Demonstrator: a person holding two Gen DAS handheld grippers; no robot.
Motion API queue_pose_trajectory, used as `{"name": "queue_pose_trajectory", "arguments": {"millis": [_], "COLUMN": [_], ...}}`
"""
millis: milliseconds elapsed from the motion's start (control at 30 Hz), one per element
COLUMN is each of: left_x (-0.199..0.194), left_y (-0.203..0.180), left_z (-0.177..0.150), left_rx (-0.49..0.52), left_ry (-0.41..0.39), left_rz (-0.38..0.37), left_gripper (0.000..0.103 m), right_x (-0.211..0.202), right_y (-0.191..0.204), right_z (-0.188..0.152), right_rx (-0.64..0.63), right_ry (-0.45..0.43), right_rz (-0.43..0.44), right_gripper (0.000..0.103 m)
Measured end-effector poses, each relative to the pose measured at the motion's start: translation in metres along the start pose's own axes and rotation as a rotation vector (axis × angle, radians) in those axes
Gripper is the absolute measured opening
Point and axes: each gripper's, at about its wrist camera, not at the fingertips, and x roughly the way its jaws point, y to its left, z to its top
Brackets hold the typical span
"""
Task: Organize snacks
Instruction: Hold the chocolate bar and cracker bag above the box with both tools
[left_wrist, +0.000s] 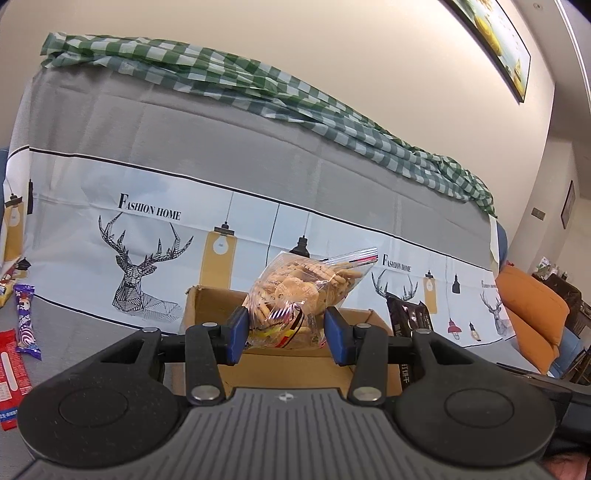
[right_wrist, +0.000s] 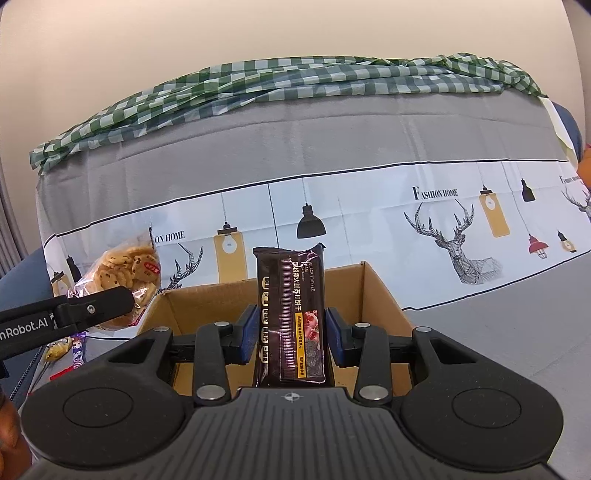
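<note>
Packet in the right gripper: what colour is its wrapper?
Dark brown, nearly black, with a yellow label strip; the packet shows best in the right wrist view.

Home living room: covered sofa, framed picture, orange cushion.

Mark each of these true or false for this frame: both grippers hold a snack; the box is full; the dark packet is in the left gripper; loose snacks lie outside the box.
1. Both grippers hold a snack. True: the left gripper is shut on the clear bag of biscuits, the right gripper on the dark packet.
2. The cardboard box is full. False: what shows of its inside is bare.
3. The dark packet is in the left gripper. False: the right one holds it.
4. Loose snacks lie outside the box. True: a purple packet and a red packet lie beside it.
</note>
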Motion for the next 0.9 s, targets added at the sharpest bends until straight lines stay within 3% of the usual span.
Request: {"name": "queue_pose_trajectory", "arguments": {"millis": [900], "left_x": [0.0055], "left_y": [-0.0047], "left_z": [-0.0011], "left_rx": [-0.007], "left_ry": [0.001], "left_rz": [-0.019], "left_gripper": [0.049], "right_x": [-0.0008], "right_y": [0.0024], "right_z": [-0.0010], "right_rx": [0.008], "right_ry": [-0.010], "right_rz": [-0.013], "right_gripper": [0.040]}}
